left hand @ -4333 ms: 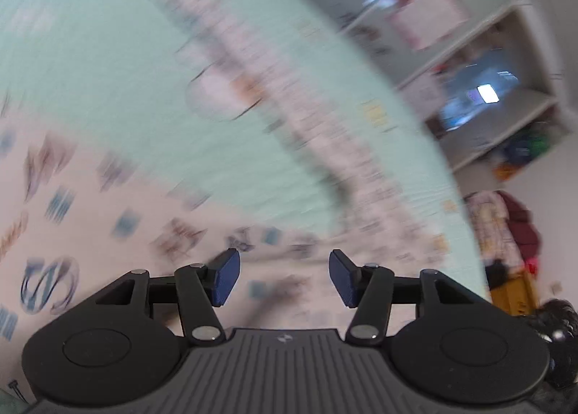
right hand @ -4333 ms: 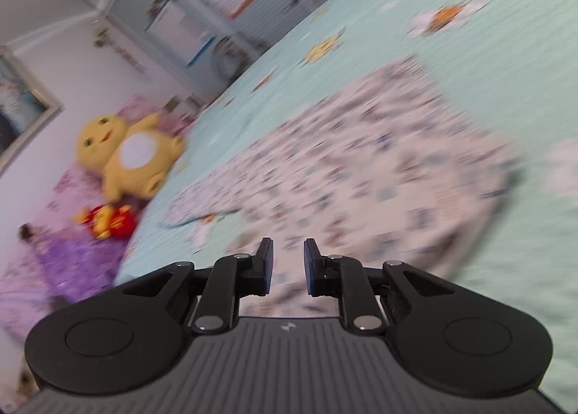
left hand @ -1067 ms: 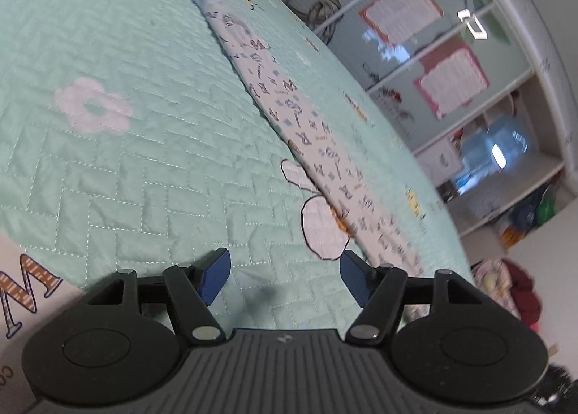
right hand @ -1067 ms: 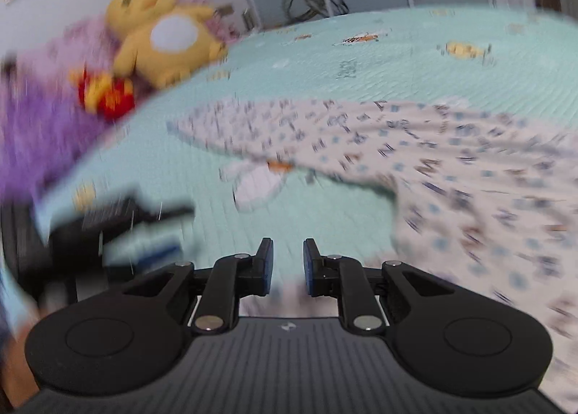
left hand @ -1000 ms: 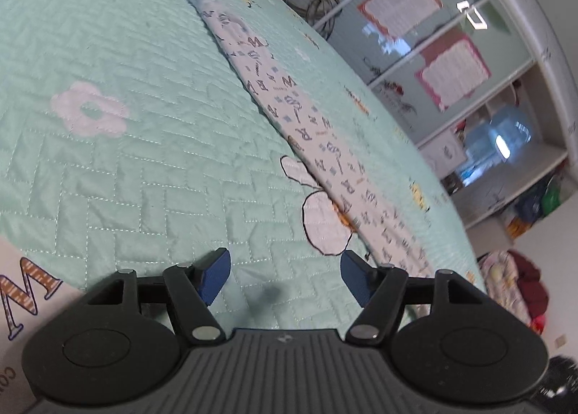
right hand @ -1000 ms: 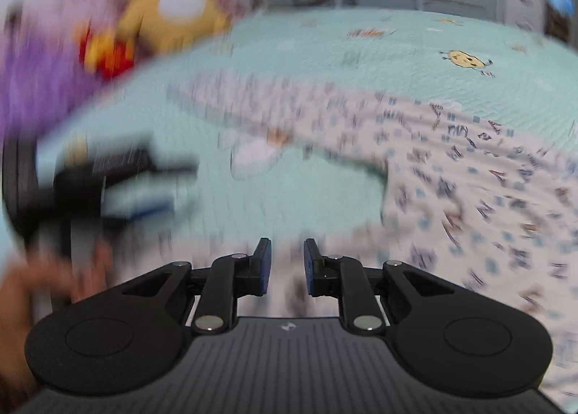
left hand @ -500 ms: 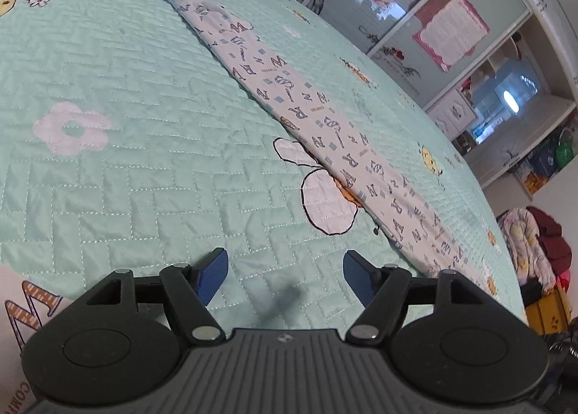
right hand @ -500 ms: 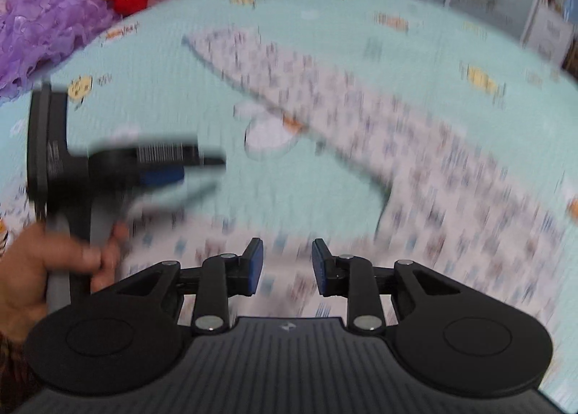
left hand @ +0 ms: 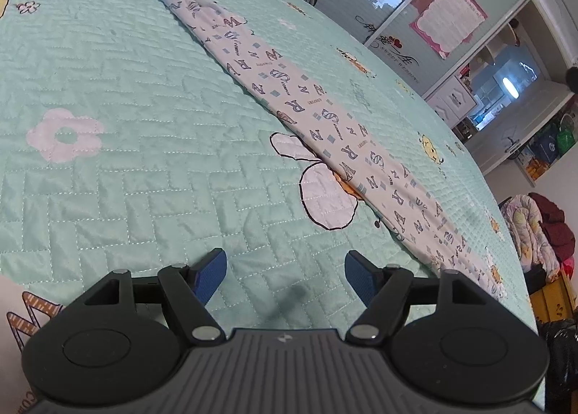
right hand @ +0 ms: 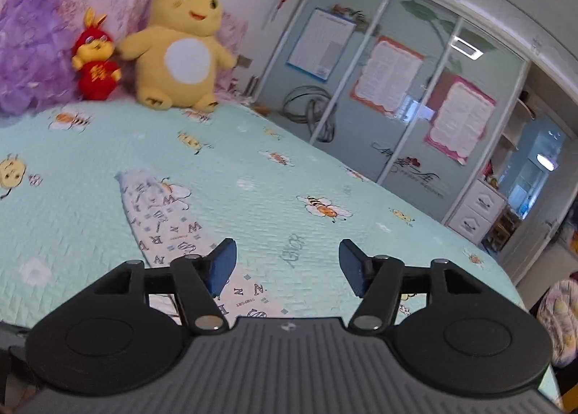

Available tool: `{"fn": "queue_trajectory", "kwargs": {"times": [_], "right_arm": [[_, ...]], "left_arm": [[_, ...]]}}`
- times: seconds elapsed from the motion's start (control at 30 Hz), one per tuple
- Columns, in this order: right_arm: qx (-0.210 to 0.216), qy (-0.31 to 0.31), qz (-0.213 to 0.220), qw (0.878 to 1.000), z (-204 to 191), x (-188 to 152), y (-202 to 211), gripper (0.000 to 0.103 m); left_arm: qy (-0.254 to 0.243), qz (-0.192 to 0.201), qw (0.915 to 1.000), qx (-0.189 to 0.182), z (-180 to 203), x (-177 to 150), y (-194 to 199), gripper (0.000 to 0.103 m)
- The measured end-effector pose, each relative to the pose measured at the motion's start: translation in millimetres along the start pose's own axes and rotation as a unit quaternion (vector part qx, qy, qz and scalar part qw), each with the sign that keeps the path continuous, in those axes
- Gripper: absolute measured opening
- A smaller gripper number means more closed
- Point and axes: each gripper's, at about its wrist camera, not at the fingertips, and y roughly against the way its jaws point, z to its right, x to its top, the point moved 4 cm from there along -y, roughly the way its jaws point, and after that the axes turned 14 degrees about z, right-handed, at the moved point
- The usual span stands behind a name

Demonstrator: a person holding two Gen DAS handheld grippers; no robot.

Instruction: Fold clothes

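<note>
The garment (left hand: 318, 114) is white cloth printed with blue and brown letters. It lies flat as a long narrow strip, stretched diagonally across the mint quilted bedspread (left hand: 126, 147).

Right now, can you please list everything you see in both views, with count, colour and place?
garment: one, white with letter print, laid in a long strip across the bed.
bedspread: one, mint green, quilted, under the garment.
yellow plush toy: one, at the head of the bed.
red plush toy: one, beside the yellow one.
wardrobe doors: pale blue, papers stuck on, beyond the bed.
left hand-held gripper: black, blue pads, jaws opening, nothing between.
right hand-held gripper: same, jaws opening, nothing between.
</note>
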Motion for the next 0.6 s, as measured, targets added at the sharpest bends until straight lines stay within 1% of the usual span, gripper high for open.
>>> {"fn": "queue_trajectory", "kwargs": {"times": [0.03,0.1,0.17,0.2,0.27,0.33,0.4,0.43,0.5,0.53,0.6], "right_arm": [[0.006,-0.020,-0.010,1.000,2.2,-8.4,-1.1,0.063],[0.021,-0.068,-0.042,0.997,1.9,-37.9,0.2,0.063],[0.036,-0.116,-0.074,0.990,1.3,-67.3,1.8,0.063],[0.040,-0.146,-0.091,0.984,-1.3,-86.1,6.3,0.063],[0.047,-0.216,-0.119,0.968,-1.2,-122.3,13.8,0.062],[0.046,-0.290,-0.129,0.947,1.4,-154.0,24.5,0.062],[0.037,-0.358,-0.127,0.924,8.3,-181.7,35.7,0.056],[0.034,-0.386,-0.126,0.913,13.2,-193.5,38.9,0.049],[0.021,-0.430,-0.124,0.894,26.8,-211.9,40.7,0.041],[0.014,-0.450,-0.120,0.885,36.8,-219.1,39.8,0.034],[-0.011,-0.487,-0.105,0.867,60.4,-230.6,38.7,0.032]], "left_arm": [[-0.004,0.000,1.0000,0.000,1.3,-0.6,-0.3,0.079],[-0.011,0.002,0.9999,0.000,3.5,-1.9,-1.1,0.081],[-0.019,0.003,0.9998,0.000,5.0,-3.3,-1.8,0.083],[-0.023,0.004,0.9997,0.000,5.7,-4.0,-1.9,0.084],[-0.028,0.007,0.9996,0.000,6.6,-5.2,-2.1,0.085],[-0.027,0.010,0.9996,-0.001,6.8,-5.8,-2.0,0.086],[-0.024,0.012,0.9996,-0.004,6.2,-5.8,-2.2,0.088],[-0.022,0.012,0.9997,-0.005,6.0,-5.8,-2.3,0.088],[-0.022,0.015,0.9996,-0.006,6.1,-6.1,-2.1,0.088],[-0.025,0.016,0.9995,-0.006,6.6,-6.5,-2.0,0.089],[-0.031,0.019,0.9993,-0.008,7.5,-7.1,-2.1,0.089]]}}
